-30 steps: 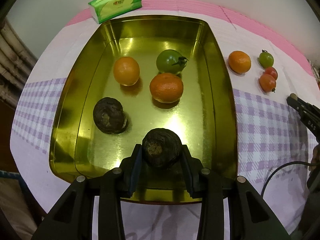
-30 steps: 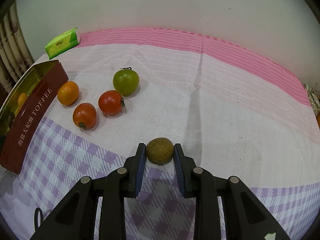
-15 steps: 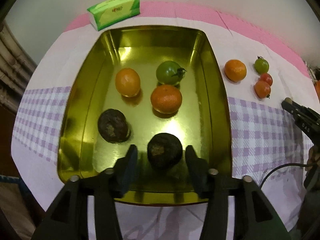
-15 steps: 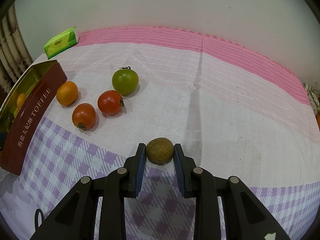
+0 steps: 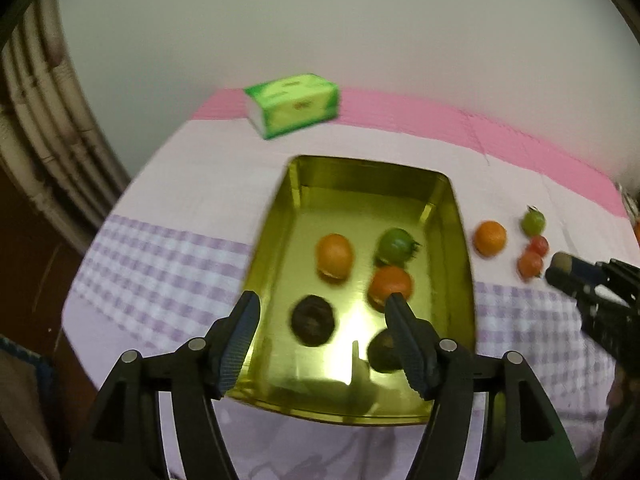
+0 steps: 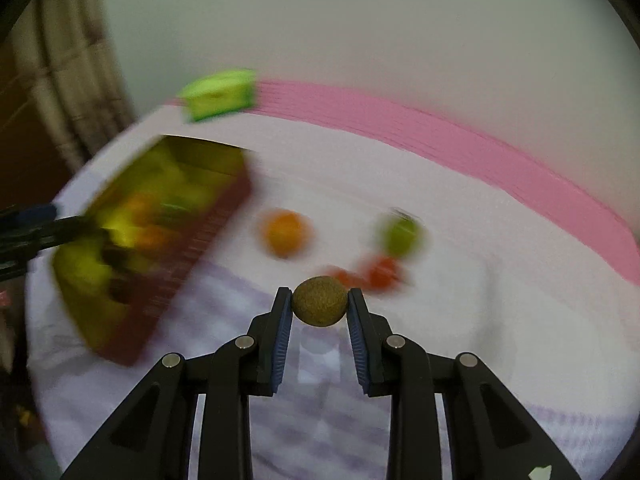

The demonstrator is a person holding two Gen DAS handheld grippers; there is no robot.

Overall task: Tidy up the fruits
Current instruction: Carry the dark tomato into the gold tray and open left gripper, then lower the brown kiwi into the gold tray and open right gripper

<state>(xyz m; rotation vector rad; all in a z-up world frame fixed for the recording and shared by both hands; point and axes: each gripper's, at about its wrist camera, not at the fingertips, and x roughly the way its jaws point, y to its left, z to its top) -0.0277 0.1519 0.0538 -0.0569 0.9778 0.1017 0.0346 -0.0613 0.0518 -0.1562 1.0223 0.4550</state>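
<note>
My left gripper [image 5: 322, 310] is open and empty, raised above the near end of the gold tin [image 5: 276, 236]. In the tin lie two dark fruits [image 5: 312, 320] [image 5: 382, 350], two oranges [image 5: 335, 256] [image 5: 390, 284] and a green tomato [image 5: 396, 244]. My right gripper [image 6: 320, 302] is shut on a brown kiwi [image 6: 320, 300] and holds it above the cloth. It also shows at the right of the left wrist view [image 5: 568, 270]. On the cloth lie an orange [image 6: 285, 233], a green tomato [image 6: 402, 236] and two red tomatoes [image 6: 384, 272].
A green tissue pack [image 5: 292, 110] lies behind the tin near the wall. The tin's red outer side [image 6: 180, 276] faces the right gripper. A curtain or pipes [image 5: 44, 128] stand at the left. The checked cloth [image 5: 168, 276] covers the table.
My left gripper let go of the dark fruit in the tin, opened wide and lifted back. My right gripper lifted the kiwi and swung left toward the tin; both views are blurred.
</note>
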